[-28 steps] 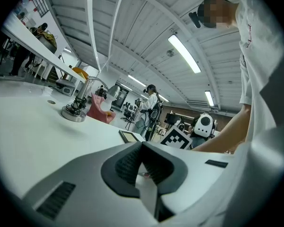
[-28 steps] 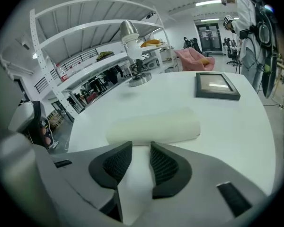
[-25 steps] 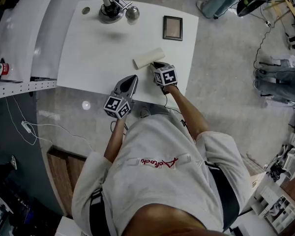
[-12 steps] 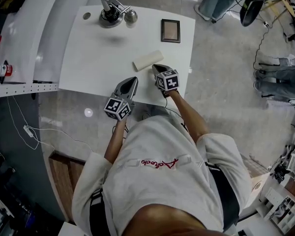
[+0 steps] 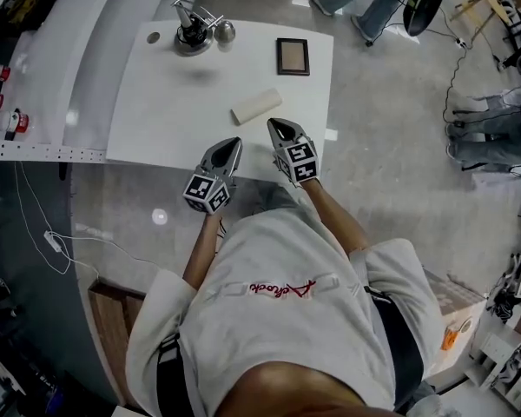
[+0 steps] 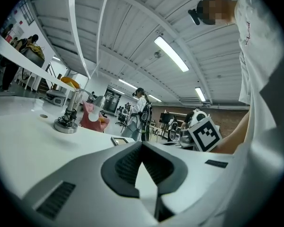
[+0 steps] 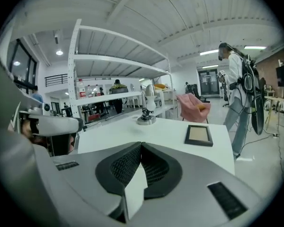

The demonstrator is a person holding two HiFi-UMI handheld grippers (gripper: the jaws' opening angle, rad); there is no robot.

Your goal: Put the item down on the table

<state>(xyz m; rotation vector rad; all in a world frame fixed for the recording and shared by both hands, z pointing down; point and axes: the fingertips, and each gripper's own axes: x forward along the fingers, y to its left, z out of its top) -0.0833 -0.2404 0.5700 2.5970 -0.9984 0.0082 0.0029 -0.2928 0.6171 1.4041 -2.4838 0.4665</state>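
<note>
Since the cream roll (image 5: 256, 107) already lies flat on the white counter (image 5: 174, 102), free of both grippers, the putting-down looks done. What counts next is how the roll sits relative to them. It lies just ahead of the right gripper (image 5: 276, 126) and slightly to that gripper's left, near but not touching. Its long axis runs slantwise, from lower left to upper right in the head view. The left gripper (image 5: 234, 143) hangs over the counter's near edge, a little farther from the roll, so the right is the nearer of the two.

Both grippers are closed. In each gripper view the ribbed pads meet at the tip, and only pale counter shows through the gap behind them, so neither has hold of anything.

Farther back stand a small picture frame (image 5: 293, 56) and a metal stand (image 5: 191, 31), well apart from the roll. I can make out no container on the counter, and the roll rests on the bare top.
</note>
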